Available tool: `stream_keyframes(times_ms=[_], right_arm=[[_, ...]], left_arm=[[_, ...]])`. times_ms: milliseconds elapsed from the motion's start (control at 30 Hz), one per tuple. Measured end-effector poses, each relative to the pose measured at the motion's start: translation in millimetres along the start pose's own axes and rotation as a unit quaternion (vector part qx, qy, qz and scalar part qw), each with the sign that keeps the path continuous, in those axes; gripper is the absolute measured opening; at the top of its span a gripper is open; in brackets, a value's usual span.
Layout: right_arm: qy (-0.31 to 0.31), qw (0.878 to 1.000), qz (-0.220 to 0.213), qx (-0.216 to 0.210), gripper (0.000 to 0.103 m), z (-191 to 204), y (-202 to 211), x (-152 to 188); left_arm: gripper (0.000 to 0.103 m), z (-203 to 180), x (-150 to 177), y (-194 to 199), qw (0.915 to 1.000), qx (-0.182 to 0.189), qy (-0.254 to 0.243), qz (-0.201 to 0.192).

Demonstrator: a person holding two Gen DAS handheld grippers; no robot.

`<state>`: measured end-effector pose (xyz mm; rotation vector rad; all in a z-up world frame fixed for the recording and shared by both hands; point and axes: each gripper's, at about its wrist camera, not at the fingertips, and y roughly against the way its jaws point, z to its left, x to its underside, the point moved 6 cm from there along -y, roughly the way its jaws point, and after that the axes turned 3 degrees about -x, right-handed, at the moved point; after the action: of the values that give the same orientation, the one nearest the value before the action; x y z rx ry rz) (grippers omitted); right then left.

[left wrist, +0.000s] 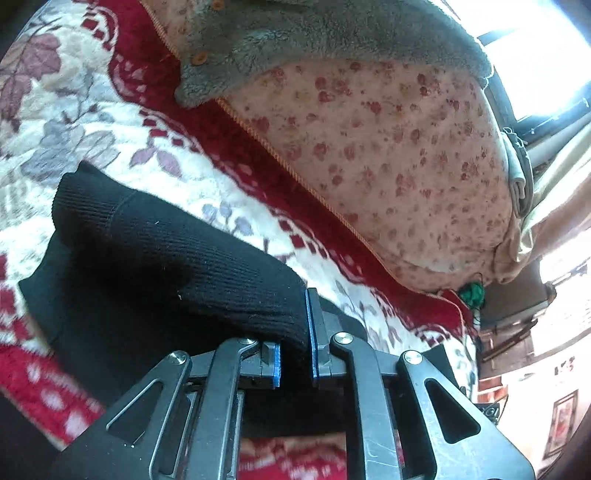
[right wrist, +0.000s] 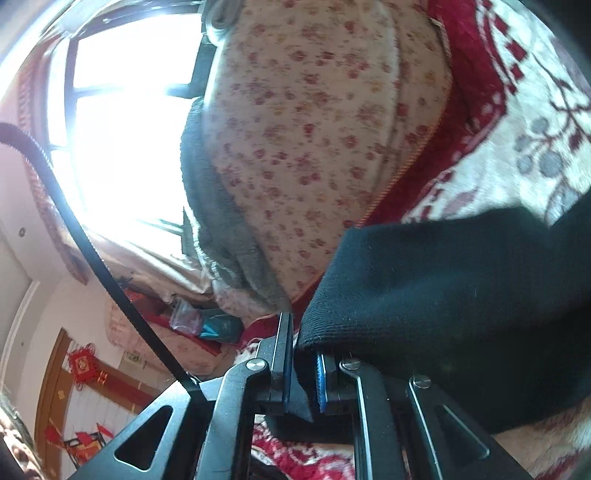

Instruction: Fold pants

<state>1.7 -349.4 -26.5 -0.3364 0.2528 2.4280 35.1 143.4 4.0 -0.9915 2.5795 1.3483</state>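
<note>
Both grippers were clamped on the black knit pants [left wrist: 155,258], presumably one at each end of an edge so the cloth could be carried over as a fold. The left gripper [left wrist: 293,354] had its blue-padded jaws pinched on a ribbed fold of the fabric, which spread away toward ten o'clock in its view and draped onto the red-and-cream floral bedspread [left wrist: 92,122]. It pointed steeply down at the bed. The right gripper [right wrist: 303,373] sat nearly level, its jaws likewise closed on a corner of the pants, the rest of the garment bulging off toward three o'clock. Nothing separated pad from cloth on either side. The pants lay partly lifted, partly resting on the bedspread, just beside a flower-print pillow [left wrist: 388,166] at one o'clock from the left gripper. A grey fleece garment [left wrist: 295,33] lay over the pillow's top, well clear of the work. A bright window [right wrist: 122,122] washed out the right view at ten o'clock.
</note>
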Motion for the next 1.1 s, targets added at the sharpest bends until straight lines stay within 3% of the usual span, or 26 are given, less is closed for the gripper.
stream_keyframes(times_ms=[100,200,333,433,500,567,667,767,967,1100], right_arm=[[0.026,1.0,0.004,-0.005,0.009,23,9,6],[0.046,0.999,0.017,0.015,0.009,28,12,18],[0.034,0.994,0.06,0.082,0.01,-8,0,45],[-0.006,0.986,0.097,0.132,0.01,-52,-9,67],[-0.017,0.984,0.099,0.149,0.013,-63,-8,71],[-0.031,0.986,0.09,0.14,0.014,-66,-3,69],[-0.031,0.988,0.068,0.135,0.027,-61,10,60],[-0.037,0.987,0.053,0.146,0.033,-62,25,54],[-0.062,0.986,-0.006,0.157,0.034,-78,59,32],[-0.064,0.988,-0.019,0.142,0.034,-78,67,22]], left_arm=[[0.01,13,3,13,0.9995,-0.027,0.014,0.008],[0.018,38,6,5,0.9956,-0.091,0.021,0.01],[0.027,70,17,-11,0.9874,-0.155,0.026,0.019],[0.037,77,22,-1,0.9892,-0.143,0.031,0.009],[0.037,76,22,12,0.9899,-0.139,0.027,-0.007],[0.037,72,23,27,0.9893,-0.144,0.009,-0.025],[0.037,66,31,39,0.9882,-0.148,-0.014,-0.038],[0.037,62,40,33,0.9895,-0.141,-0.02,-0.024],[0.037,54,59,8,0.9925,-0.121,-0.01,0.015],[0.037,22,73,2,0.9939,-0.094,-0.054,0.02]])
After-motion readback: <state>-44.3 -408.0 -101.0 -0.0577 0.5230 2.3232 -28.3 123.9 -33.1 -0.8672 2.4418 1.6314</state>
